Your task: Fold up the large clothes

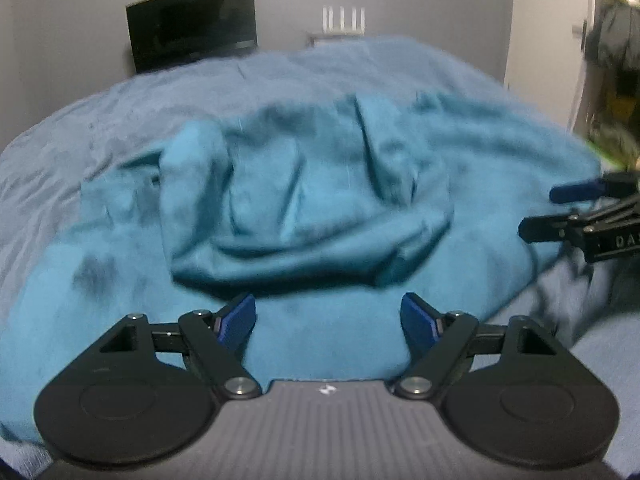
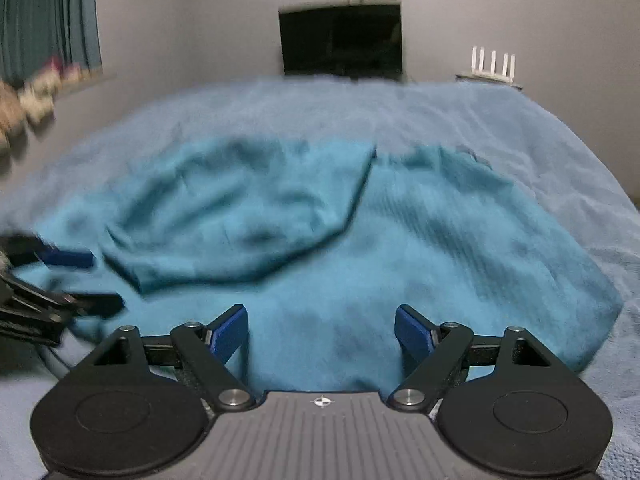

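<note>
A large teal garment [image 1: 304,200] lies crumpled on the bed, with one layer folded over its middle. The same teal garment [image 2: 320,232] fills the right wrist view. My left gripper [image 1: 328,320] hovers over its near edge, jaws wide apart, nothing between the blue pads [image 1: 236,322]. My right gripper [image 2: 320,330] hangs over the near hem, open and empty too. Each gripper shows in the other's view: the right gripper [image 1: 560,210] at the right edge, the left gripper [image 2: 88,280] at the left edge, both open.
A grey-blue bedspread [image 2: 520,128] covers the bed under the garment. A dark screen [image 2: 340,40] and a white router [image 2: 492,64] stand by the far wall. Curtains [image 2: 48,16] hang at the left, and a white door [image 1: 548,40] stands at the right.
</note>
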`<state>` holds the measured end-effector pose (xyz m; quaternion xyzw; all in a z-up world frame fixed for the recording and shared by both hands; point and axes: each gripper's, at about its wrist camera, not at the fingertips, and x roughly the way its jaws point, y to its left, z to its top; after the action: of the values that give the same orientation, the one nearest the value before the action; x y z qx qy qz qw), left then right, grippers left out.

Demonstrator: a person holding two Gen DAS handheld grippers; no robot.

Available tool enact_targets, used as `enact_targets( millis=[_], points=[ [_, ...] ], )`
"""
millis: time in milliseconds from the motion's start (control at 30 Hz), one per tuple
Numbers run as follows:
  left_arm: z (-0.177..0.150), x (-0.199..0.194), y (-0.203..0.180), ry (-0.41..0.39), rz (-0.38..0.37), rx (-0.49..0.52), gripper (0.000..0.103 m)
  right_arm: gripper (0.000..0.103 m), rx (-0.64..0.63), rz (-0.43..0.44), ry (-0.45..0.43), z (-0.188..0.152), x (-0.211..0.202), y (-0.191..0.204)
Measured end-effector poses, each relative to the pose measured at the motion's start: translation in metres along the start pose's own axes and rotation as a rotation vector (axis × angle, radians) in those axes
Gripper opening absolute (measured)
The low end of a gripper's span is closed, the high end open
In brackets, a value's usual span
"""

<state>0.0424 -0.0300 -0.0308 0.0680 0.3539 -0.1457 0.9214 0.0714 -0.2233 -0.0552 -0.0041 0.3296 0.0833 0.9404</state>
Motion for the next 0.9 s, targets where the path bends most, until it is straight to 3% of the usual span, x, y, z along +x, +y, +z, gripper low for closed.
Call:
enact_targets(
  millis=[100,233,367,500,633,900],
  points=[
    [-0.004,0.001,0.002,0.006,0.004,-0.015,0.086,0.083,0.028,0.006,-0.002,-0.007,-0.003,-0.004],
    [-0.005,0.002,0.008,0.011,-0.009,-0.04,0.088,0.083,0.203,0.027,-0.046,-0.012,-0.029,-0.029],
    [-0.005,0.005,0.009,0.01,-0.008,-0.043,0.09,0.083,0.531,-0.052,-0.086,-0.022,-0.045,-0.089],
    [-0.005,0.008,0.01,0.011,-0.013,-0.049,0.091,0.081,0.778,-0.031,-0.005,-0.041,-0.03,-0.133],
    [-0.005,0.009,0.012,0.011,-0.017,-0.055,0.093,0.082,0.845,0.06,-0.03,-0.047,-0.012,-0.14],
    [-0.003,0.012,0.014,0.009,-0.025,-0.068,0.094,0.087,0.967,0.135,0.0,-0.052,0.034,-0.151]
  ],
)
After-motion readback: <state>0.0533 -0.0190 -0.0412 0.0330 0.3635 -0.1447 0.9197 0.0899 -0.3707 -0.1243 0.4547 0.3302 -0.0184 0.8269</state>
